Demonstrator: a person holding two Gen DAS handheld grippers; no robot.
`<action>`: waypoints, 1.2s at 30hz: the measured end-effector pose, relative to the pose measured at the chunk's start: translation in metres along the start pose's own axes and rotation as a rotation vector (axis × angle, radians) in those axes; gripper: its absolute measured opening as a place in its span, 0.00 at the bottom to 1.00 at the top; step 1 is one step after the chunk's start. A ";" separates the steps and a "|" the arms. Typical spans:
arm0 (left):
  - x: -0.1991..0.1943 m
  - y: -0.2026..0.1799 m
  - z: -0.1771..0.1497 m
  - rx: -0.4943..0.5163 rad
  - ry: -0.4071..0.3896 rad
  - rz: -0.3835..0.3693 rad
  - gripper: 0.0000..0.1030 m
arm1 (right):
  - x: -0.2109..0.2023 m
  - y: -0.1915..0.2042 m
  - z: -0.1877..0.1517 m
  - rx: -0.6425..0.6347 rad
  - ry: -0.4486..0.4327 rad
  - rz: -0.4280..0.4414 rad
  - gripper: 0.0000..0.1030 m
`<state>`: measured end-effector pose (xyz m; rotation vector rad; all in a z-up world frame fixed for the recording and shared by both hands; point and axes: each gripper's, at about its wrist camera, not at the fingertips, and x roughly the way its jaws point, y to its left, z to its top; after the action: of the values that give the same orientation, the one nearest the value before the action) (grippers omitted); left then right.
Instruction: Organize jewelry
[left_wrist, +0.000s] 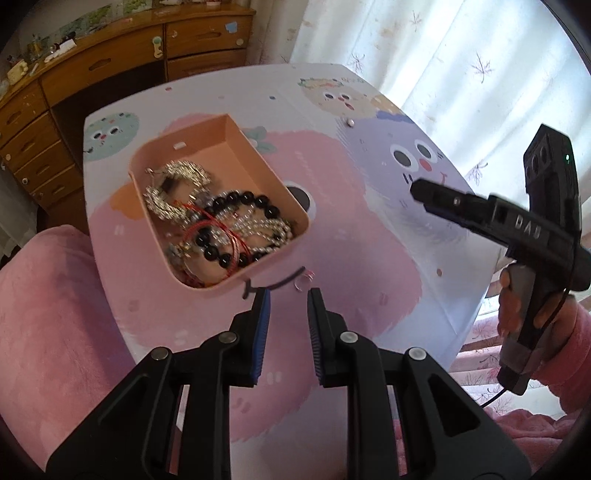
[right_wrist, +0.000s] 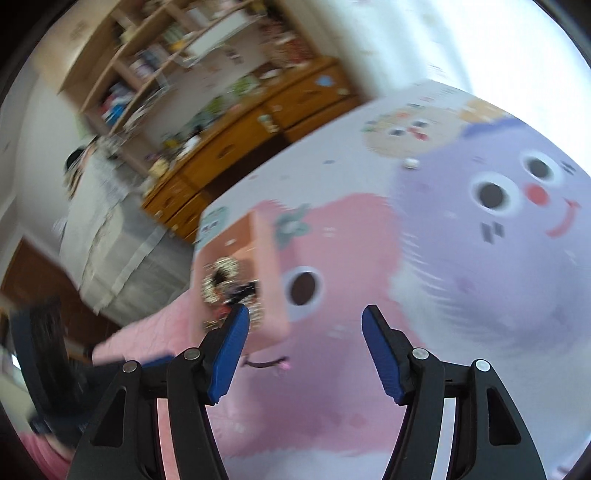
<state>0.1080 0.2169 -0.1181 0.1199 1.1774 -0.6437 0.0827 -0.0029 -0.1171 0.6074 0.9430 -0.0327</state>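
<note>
Ring on the counter, ahead of both grippers

The small ring (left_wrist: 303, 281) lies beside the pink tray (left_wrist: 221, 206), just beyond the left gripper (left_wrist: 289, 291)'s empty, slightly parted jaws; the right gripper (right_wrist: 306, 317) hangs spread, empty.

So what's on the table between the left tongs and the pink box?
In the left wrist view, a small clear ring lies just ahead of the left tongs, beside the box. The dark curve there is printed.

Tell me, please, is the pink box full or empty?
Partly full: the pink box holds tangled jewelry, with bare floor at its far end.
</note>
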 end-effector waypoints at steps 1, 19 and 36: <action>0.007 -0.005 -0.004 -0.002 0.014 0.001 0.18 | -0.004 -0.011 0.002 0.029 -0.003 -0.019 0.65; 0.087 -0.037 -0.018 -0.402 -0.110 0.167 0.45 | 0.034 -0.109 0.113 -0.067 0.083 -0.233 0.87; 0.111 -0.059 -0.005 -0.638 -0.242 0.428 0.45 | 0.182 -0.086 0.165 -0.597 0.072 -0.193 0.50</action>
<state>0.0981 0.1257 -0.2048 -0.2371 1.0283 0.1076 0.2905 -0.1149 -0.2254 -0.0353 1.0175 0.0971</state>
